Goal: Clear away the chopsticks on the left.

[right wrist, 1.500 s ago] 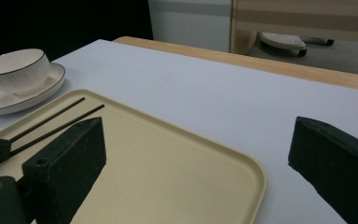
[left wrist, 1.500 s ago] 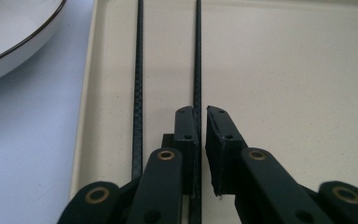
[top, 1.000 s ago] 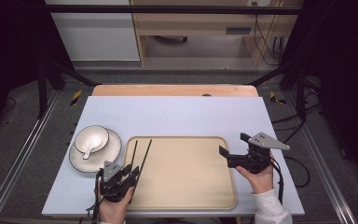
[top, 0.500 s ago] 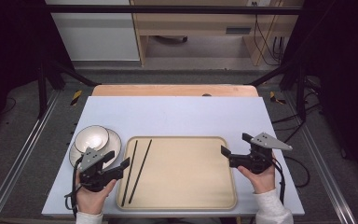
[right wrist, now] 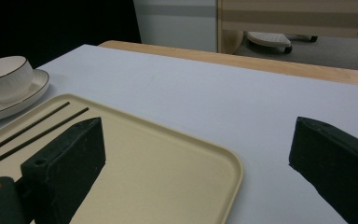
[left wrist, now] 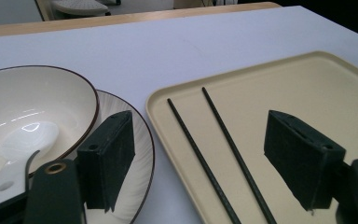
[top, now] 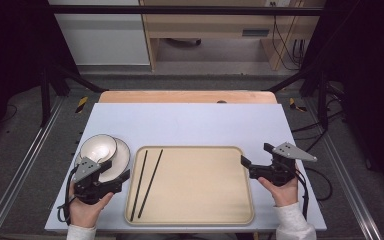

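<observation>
Left claw (top: 117,180) hangs released beside the plate (top: 122,155), its jaws just opened with nothing between them; I judge the chopsticks (top: 147,182) are set on the tray (top: 230,215), parallel. Right claw (top: 252,167) waits open, empty, at the tray's edge.

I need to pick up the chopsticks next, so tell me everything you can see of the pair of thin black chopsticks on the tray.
The pair of thin black chopsticks are two slim, straight dark sticks, matte-looking, lying flat and nearly parallel, slightly apart, on the left part of the beige plastic tray. They run lengthwise from the tray's near edge toward its far edge, leaning slightly right. Only the tray touches them.
</observation>
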